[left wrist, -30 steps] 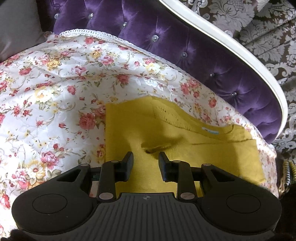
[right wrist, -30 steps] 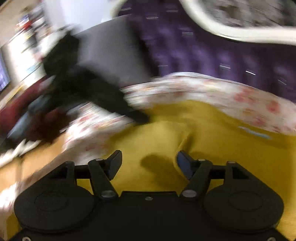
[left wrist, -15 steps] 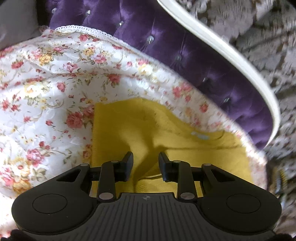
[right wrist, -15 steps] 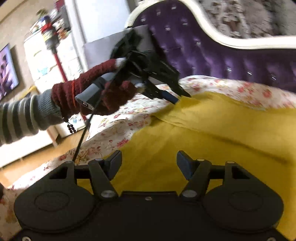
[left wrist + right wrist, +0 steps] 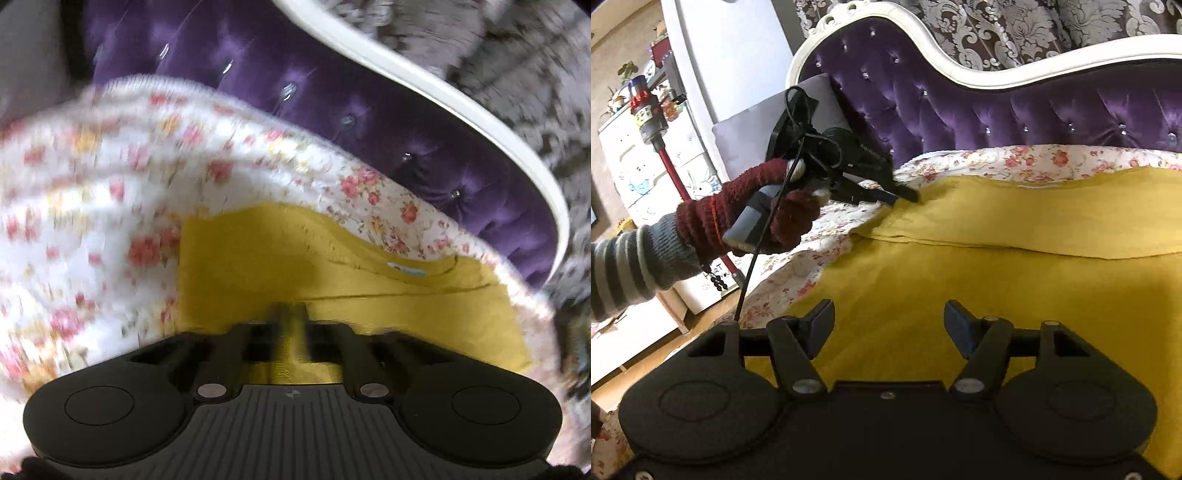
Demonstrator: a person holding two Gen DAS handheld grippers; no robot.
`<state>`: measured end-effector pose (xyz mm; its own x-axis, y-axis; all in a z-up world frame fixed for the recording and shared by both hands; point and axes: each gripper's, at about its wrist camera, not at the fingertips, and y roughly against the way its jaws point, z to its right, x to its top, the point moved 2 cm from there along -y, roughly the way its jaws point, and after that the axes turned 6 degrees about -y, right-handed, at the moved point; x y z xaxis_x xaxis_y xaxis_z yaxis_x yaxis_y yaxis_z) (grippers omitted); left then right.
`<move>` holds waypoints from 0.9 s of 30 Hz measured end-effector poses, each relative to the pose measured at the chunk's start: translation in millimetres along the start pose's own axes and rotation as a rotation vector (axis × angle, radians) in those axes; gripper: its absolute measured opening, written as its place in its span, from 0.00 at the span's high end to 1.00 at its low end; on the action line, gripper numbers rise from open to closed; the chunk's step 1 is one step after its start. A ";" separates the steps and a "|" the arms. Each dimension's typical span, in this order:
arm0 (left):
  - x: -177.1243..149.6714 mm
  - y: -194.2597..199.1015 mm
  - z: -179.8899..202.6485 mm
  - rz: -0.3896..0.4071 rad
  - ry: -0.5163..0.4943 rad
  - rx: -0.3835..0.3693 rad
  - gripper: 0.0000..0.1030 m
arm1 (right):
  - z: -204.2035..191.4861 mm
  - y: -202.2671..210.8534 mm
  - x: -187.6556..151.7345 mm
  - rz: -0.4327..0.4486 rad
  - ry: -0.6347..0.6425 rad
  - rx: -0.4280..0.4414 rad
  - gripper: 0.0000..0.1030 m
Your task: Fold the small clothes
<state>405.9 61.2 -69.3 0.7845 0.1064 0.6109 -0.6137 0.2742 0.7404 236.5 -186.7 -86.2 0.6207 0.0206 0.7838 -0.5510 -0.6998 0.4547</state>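
Yellow garment (image 5: 1015,295): a mustard knit piece spread flat on the floral quilt, partly folded, with one layer lying over another along a straight crease that runs across it.
Garment label (image 5: 406,270): a small pale blue tag at the neckline, seen in the left wrist view near the far edge.
Floral quilt (image 5: 92,206): white with pink and yellow roses, covering the seat under the garment and showing around its left and far sides.
Sofa back (image 5: 997,110): purple tufted velvet with small shiny buttons and a white curved frame, rising behind the quilt.
Left gripper (image 5: 905,195): jaws together, clamped on a fold of the yellow fabric at the garment's left corner; in its own blurred view a ridge of cloth stands up between the closed fingers.
Left hand (image 5: 757,214): in a dark red knit glove with a grey striped sleeve behind it, holding the gripper's handle out over the quilt edge.
Right gripper (image 5: 888,328): jaws apart, nothing between them, hovering over the near part of the garment.
Grey cushion (image 5: 757,129): leaning against the sofa back behind the left hand.
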 end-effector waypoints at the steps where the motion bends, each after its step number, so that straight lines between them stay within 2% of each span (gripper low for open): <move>1: 2.5 5.1 9.6 0.029 -0.062 0.029 0.97 | 0.4 1.3 -1.4 0.002 -0.003 -0.007 0.33; 3: 10.3 17.7 22.3 0.103 -0.141 0.093 0.97 | 1.1 5.5 -2.6 0.011 -0.009 -0.024 0.33; 5: 20.4 29.0 24.0 0.163 -0.153 0.126 0.97 | 2.1 8.4 -2.1 0.016 -0.011 -0.058 0.33; 7: 26.4 24.1 16.5 0.141 -0.128 0.135 0.97 | 4.7 9.2 -0.3 0.012 -0.007 -0.120 0.33; 10: 22.4 2.0 1.9 0.059 -0.106 0.171 0.95 | 14.0 10.6 5.9 0.018 -0.008 -0.226 0.33; 13: 13.7 -8.2 -13.6 -0.008 -0.038 0.140 0.94 | 31.0 15.3 22.8 0.052 -0.012 -0.333 0.29; 15: 9.5 -3.4 -20.4 0.011 0.000 0.118 0.91 | 42.8 15.8 40.7 0.079 0.004 -0.386 0.25; 18: 9.8 8.8 -28.9 0.050 0.094 0.041 0.89 | 67.3 8.5 68.6 0.116 0.009 -0.455 0.22; 19: 8.9 12.5 -30.8 0.071 0.125 0.009 0.73 | 76.1 3.9 74.6 0.116 0.005 -0.481 0.22; 20: 7.9 13.2 -31.3 0.085 0.144 -0.021 0.51 | 86.6 -0.7 80.7 0.122 -0.005 -0.507 0.21; 22: 6.6 7.2 -28.1 0.071 0.129 -0.057 0.31 | 108.4 -10.3 86.9 0.105 -0.021 -0.557 0.21; 23: 4.3 3.0 -26.2 0.053 0.102 -0.051 0.31 | 119.8 -15.8 87.1 0.083 -0.027 -0.599 0.20; 25: -2.5 -5.1 -22.6 0.024 0.045 0.018 0.31 | 139.2 -22.3 82.6 0.034 -0.048 -0.663 0.20; 27: -10.4 -8.9 -15.9 0.046 -0.056 0.077 0.32 | 149.6 -23.6 77.8 0.012 -0.059 -0.697 0.13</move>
<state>404.6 72.9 -86.7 0.7503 0.0634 0.6581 -0.6559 0.1961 0.7289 381.2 -275.3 -99.3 0.6310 -0.0368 0.7749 -0.7749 -0.0781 0.6272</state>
